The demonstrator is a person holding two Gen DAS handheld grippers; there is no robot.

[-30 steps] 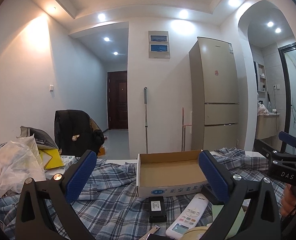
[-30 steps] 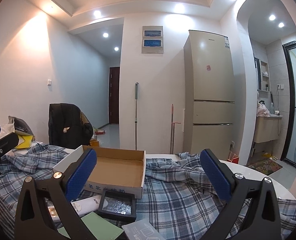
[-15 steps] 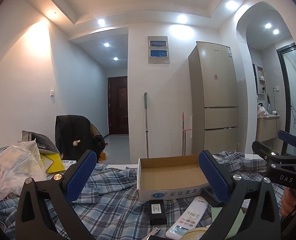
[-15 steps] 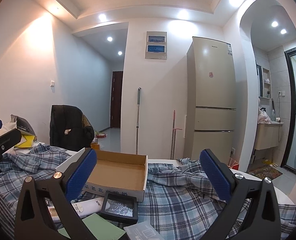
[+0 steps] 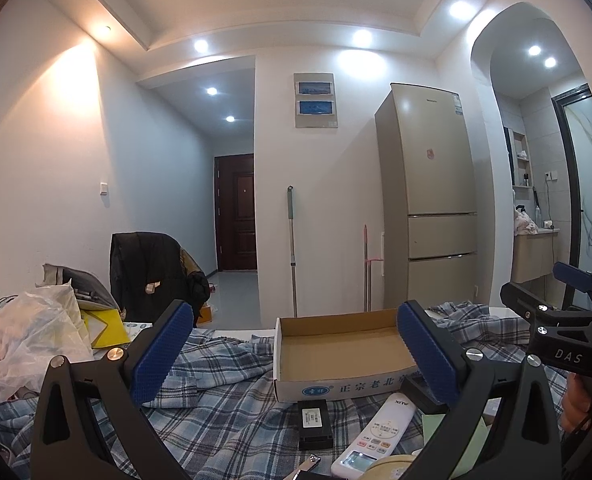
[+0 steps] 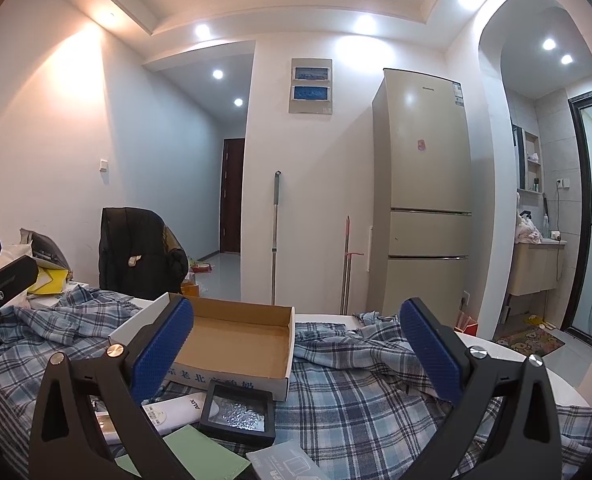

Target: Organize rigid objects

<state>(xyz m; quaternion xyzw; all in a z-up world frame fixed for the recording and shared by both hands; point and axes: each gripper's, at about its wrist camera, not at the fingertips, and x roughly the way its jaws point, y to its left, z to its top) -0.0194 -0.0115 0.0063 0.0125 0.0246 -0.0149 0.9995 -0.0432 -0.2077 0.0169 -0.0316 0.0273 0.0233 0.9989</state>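
Observation:
An empty cardboard box sits on a plaid cloth. In front of it lie a small black device, a white remote, a black square case, a green card and a nail clipper. My left gripper hovers open above these items, nothing between its blue pads. My right gripper is open too, over the box's near right corner. It also shows at the right edge of the left wrist view.
A plastic bag, yellow paper and a grey pouch pile up at the table's left. A black jacket drapes a chair behind. A fridge, mop handles and a doorway stand beyond. A clear packet lies near the front edge.
Both cameras have tilted upward a little, so the table objects sit lower in view. Both grippers stay open and nothing on the table has moved.

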